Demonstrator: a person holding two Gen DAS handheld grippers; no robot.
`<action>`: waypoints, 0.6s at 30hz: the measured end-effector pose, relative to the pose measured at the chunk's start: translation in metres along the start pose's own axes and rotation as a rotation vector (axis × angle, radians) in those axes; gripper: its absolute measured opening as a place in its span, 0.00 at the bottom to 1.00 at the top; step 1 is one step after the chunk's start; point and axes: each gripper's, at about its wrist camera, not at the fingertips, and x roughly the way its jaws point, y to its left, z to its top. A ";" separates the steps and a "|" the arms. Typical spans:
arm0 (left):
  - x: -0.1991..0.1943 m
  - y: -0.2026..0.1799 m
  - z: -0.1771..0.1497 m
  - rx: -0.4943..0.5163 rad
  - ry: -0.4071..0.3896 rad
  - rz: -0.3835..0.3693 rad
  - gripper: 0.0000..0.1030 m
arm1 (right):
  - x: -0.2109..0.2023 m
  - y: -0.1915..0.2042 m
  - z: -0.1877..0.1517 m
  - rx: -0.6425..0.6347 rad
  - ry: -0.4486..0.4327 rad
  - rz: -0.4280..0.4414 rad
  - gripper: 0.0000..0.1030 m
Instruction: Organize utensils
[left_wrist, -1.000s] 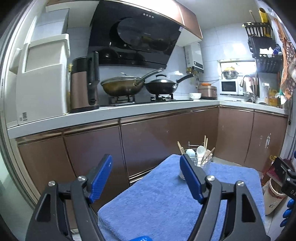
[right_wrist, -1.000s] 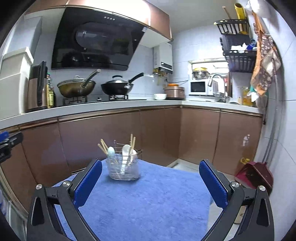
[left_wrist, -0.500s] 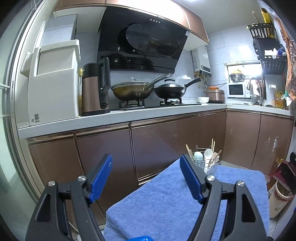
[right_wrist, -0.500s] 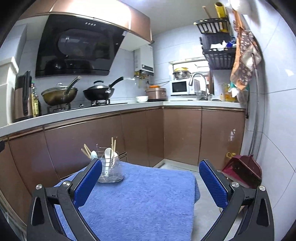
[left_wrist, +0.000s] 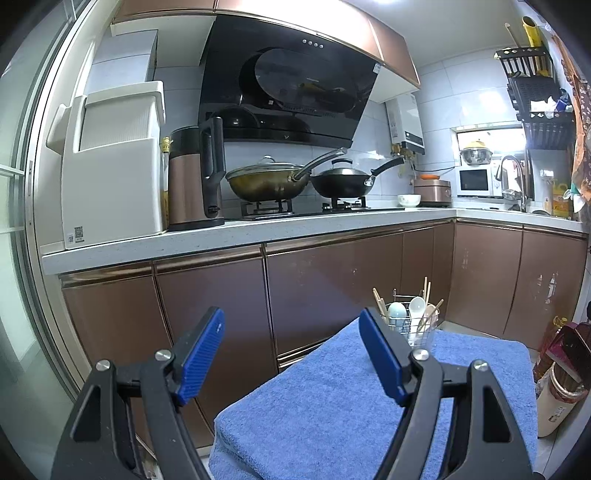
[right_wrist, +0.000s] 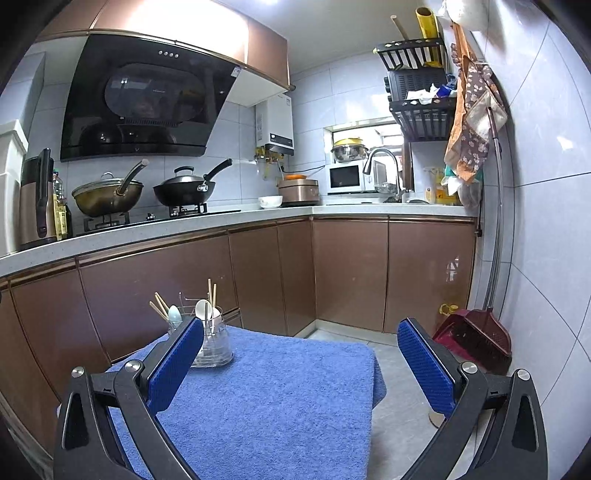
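Utensil holder (right_wrist: 207, 339) (spoons, chopsticks) stands beyond both spread, empty grippers (left_wrist: 291, 354) (right_wrist: 301, 356).

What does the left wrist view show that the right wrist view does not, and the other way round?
Only the left wrist view shows the tall cream appliance fully. Only the right wrist view shows the dark red dustpan by the tiled wall. Both show the open left gripper or right gripper, the blue towel and the clear utensil holder with spoons and chopsticks.
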 end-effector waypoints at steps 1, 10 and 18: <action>-0.001 0.000 -0.001 0.000 -0.001 0.000 0.72 | -0.001 0.000 0.000 0.000 -0.001 0.000 1.00; -0.002 0.003 -0.001 -0.002 -0.004 0.001 0.72 | -0.005 0.002 0.003 -0.003 -0.011 -0.003 1.00; -0.003 0.003 -0.003 0.006 0.002 -0.003 0.72 | -0.007 0.004 0.003 -0.009 -0.010 -0.002 1.00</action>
